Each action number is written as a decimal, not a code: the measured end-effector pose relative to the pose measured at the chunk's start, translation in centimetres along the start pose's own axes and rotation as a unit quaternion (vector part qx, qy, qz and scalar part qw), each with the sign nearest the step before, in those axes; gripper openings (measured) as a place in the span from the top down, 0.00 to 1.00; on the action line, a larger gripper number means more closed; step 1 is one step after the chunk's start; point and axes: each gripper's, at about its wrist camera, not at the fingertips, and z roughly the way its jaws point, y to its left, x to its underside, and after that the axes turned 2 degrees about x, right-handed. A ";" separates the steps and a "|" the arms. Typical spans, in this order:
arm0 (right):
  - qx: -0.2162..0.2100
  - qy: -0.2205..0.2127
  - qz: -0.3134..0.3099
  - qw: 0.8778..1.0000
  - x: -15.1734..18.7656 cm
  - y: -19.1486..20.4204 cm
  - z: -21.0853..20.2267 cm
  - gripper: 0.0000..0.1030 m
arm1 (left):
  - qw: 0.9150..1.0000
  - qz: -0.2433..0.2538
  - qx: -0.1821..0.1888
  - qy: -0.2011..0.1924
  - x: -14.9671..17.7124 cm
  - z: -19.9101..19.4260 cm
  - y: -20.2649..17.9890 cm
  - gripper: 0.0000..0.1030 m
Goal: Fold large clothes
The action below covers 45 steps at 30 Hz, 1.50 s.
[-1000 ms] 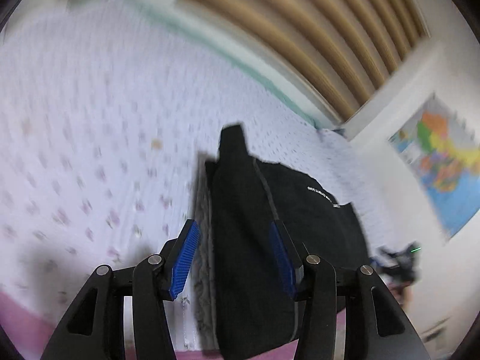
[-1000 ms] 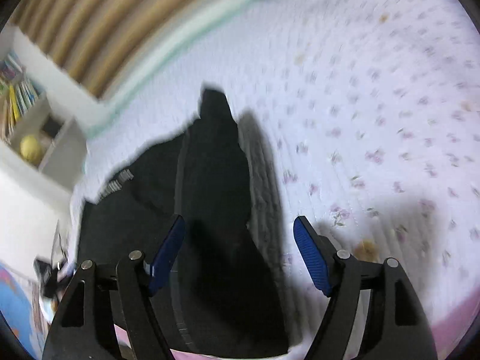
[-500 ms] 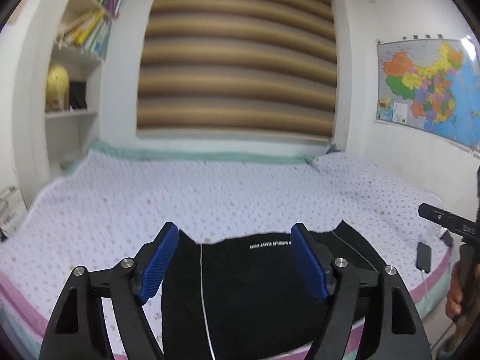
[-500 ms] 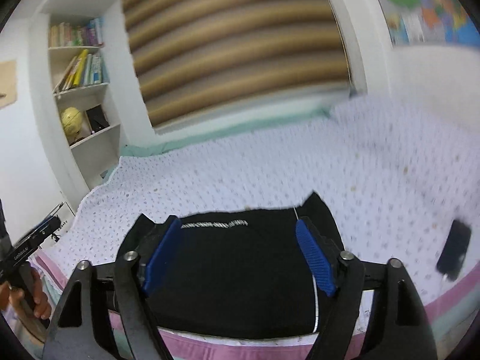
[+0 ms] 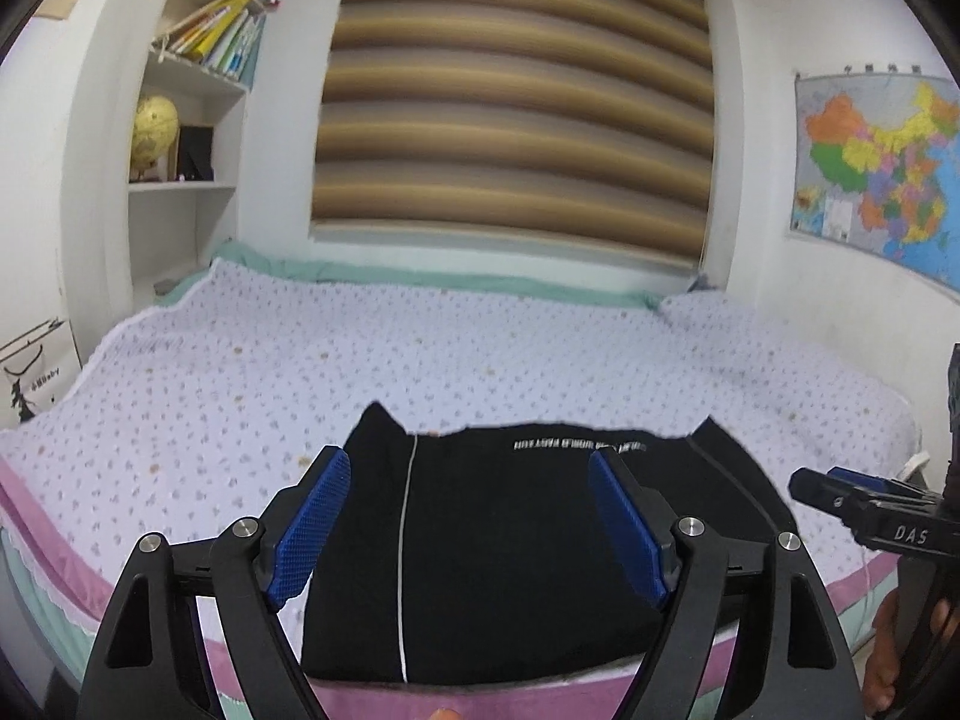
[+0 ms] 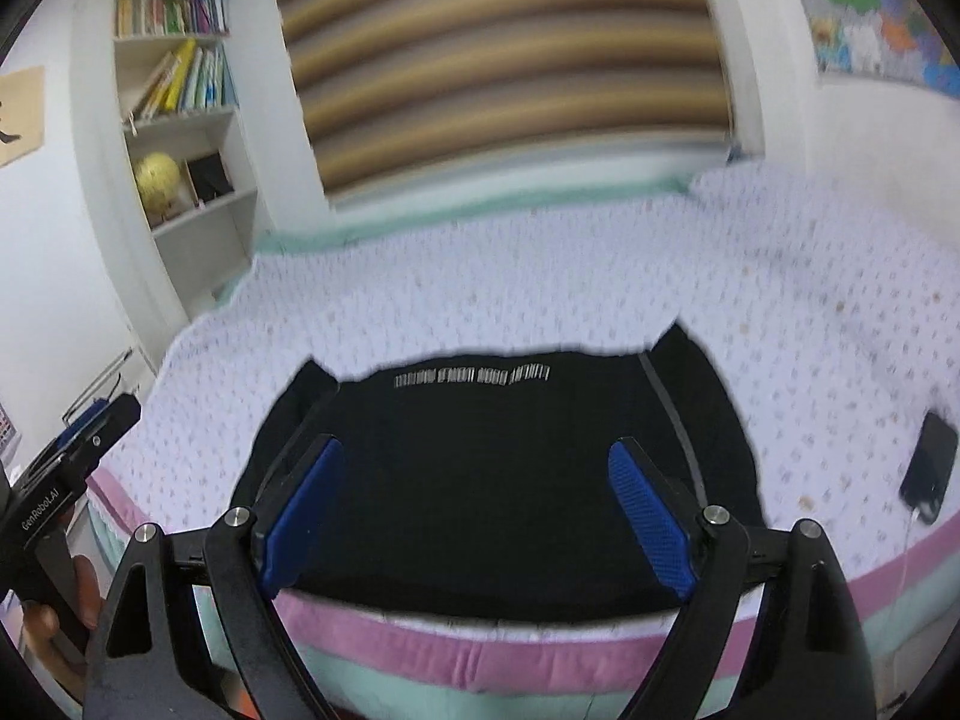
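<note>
The left gripper [image 5: 465,519] points forward and slightly down, its jaws wide apart with nothing between the blue pads, having just been opening. The right gripper [image 6: 477,510] is held likewise, jaws spread and empty. Each handle is gripped by a hand [image 5: 894,654] below.

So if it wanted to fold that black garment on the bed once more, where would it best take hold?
Probably at the two far corners of the black garment, which poke up as loose points. Come from the near bed edge, the open left gripper to the left corner, the open right gripper to the right; the rest lies flat.
</note>
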 end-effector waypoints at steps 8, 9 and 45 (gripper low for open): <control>0.017 0.046 -0.008 0.999 1.7 0.5 3.9 0.11 | 0.999 0.017 -0.011 0.029 1.3 2.2 -0.8 0.20; 0.022 0.048 -0.012 0.999 1.8 0.6 4.1 0.11 | 0.999 0.016 -0.010 0.032 1.4 2.4 -0.7 0.20; 0.057 0.100 -0.050 0.992 3.6 1.5 8.0 0.11 | 0.995 0.016 -0.016 0.096 3.7 5.4 -2.4 0.20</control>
